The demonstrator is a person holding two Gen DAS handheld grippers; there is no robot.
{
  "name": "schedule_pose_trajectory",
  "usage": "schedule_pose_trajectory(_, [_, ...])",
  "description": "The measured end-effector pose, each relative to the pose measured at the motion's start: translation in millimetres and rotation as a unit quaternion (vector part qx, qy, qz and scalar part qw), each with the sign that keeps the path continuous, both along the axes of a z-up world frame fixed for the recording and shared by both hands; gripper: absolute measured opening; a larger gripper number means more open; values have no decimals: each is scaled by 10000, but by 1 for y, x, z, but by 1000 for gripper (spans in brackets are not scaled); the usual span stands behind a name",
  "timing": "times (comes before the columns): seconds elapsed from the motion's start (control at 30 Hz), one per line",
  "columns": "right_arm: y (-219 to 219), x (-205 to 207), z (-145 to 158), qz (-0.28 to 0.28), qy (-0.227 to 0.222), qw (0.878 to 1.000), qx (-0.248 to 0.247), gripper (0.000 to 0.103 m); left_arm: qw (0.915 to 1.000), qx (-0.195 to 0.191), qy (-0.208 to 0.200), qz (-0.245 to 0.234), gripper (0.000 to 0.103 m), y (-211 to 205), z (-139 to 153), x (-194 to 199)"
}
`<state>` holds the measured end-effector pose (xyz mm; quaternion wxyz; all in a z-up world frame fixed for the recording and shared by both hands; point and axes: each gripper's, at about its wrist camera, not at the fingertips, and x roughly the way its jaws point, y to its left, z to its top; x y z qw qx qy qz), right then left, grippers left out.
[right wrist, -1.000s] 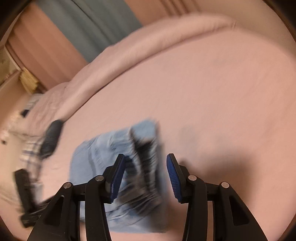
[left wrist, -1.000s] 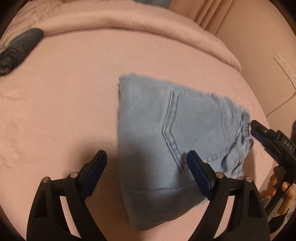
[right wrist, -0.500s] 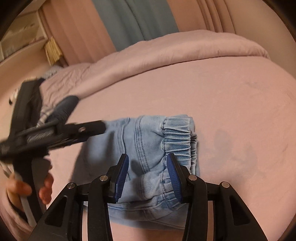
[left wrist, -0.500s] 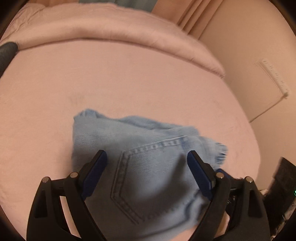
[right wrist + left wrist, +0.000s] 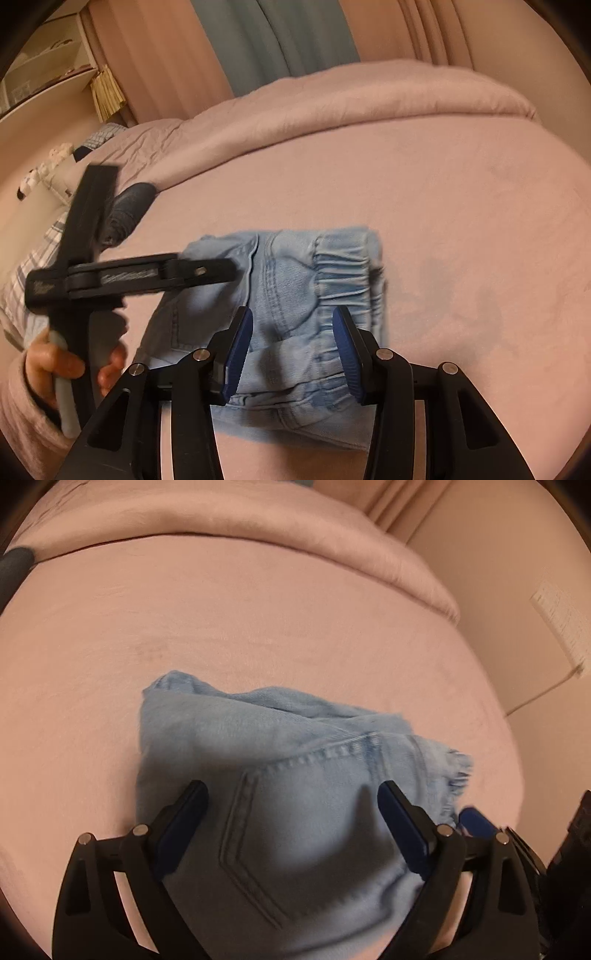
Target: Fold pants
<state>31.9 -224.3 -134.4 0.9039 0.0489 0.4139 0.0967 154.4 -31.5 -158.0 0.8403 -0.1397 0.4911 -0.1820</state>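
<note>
The light blue pants lie folded into a compact bundle on the pink bed, toward its near side, with the gathered elastic waistband on the right edge and a stitched back pocket facing up.

The left gripper hovers low over the pocket with its jaws spread wide, holding nothing. From the right wrist view its black frame reaches in from the left across the bundle's far corner, and the person's left hand wraps the handle below it.

The right gripper sits over the waistband end, jaws parted to a moderate gap with denim showing between the blue pads; whether they touch the cloth I cannot tell.

Around the bundle the sheet is bare. A dark rolled garment lies at the far left by the bunched pink duvet. Beyond are a blue curtain, a shelf, and a white power strip on the wall to the right.
</note>
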Motion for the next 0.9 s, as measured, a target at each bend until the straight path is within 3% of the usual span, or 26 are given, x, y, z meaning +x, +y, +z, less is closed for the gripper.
schedule_pose_trajectory(0.23, [-2,3,21,-157,-361,9978,-527,50,9992,121,-373,-65,93,10,8,-45])
schedule_pose_trajectory(0.43, [11,21,23,-9,-508,9949,-867,50,9961,684,-437,-344,93,2,-10,-71])
schedule_pose_trajectory(0.53, [19,33,15,39,-372,9934,-1087,50,9926,1010,-491,-466,93,0,-21,-78])
schedule_pose_trajectory(0.63, [21,44,3,-23,-173,9899,-1407,50,9929,979,-502,-449,94,1,-25,-75])
schedule_pose_trajectory(0.9, [10,55,-4,-63,215,9937,-1099,54,9945,819,-471,-447,94,10,-22,-73])
